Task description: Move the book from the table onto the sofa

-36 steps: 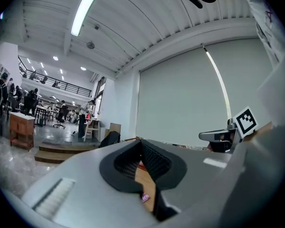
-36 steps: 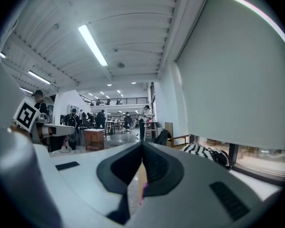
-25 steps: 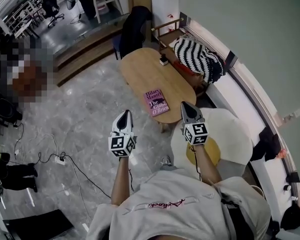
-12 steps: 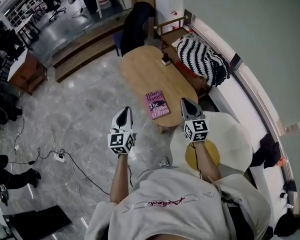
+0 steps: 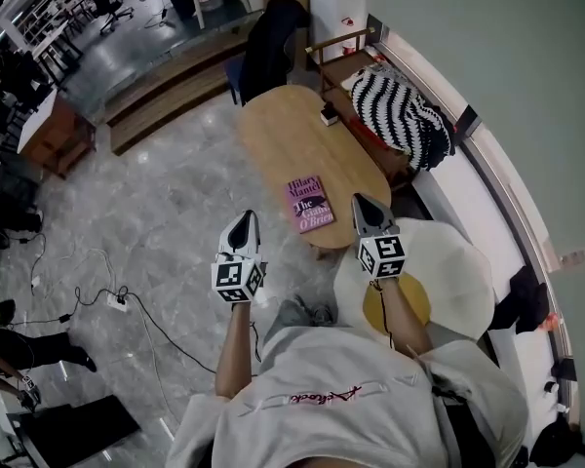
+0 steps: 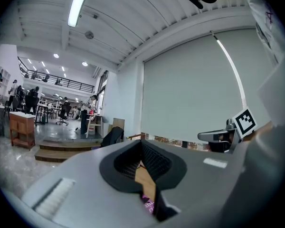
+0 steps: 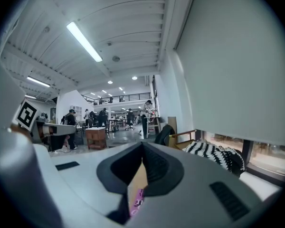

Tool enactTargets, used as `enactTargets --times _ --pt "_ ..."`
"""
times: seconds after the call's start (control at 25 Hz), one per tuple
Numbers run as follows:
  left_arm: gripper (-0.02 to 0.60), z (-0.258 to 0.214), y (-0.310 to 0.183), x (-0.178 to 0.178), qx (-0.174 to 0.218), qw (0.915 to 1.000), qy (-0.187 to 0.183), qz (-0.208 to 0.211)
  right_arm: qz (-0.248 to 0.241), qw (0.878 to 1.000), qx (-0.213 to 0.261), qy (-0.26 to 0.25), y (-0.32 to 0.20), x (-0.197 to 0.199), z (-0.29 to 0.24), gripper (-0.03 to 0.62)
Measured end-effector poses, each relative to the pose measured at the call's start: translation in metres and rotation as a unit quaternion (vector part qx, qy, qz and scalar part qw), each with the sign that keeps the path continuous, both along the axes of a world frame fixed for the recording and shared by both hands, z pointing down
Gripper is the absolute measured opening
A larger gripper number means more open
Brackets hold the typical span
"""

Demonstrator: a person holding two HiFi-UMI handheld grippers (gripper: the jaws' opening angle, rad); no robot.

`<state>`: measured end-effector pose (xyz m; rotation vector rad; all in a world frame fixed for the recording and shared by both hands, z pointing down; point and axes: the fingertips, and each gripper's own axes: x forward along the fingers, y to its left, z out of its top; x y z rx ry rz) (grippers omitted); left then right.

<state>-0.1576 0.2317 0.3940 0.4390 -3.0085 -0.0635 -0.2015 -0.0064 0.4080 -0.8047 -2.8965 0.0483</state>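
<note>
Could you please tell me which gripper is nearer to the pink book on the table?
Right. The right gripper sits just right of the book, by the table's near end. The left gripper hangs farther off to the book's left, over the floor.

The pink book [image 5: 310, 204], closed and cover-up with dark title lettering, lies flat on the oval wooden table [image 5: 283, 130], near its 6 o'clock end.
</note>
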Motion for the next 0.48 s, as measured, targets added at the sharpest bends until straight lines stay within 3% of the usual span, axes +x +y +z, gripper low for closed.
enactTargets --times 0.48 --pt "0.009 0.021 0.012 -0.038 0.011 0.9997 0.018 0.009 0.011 1.000 0.009 0.016 0.011 -0.033 0.015 0.008"
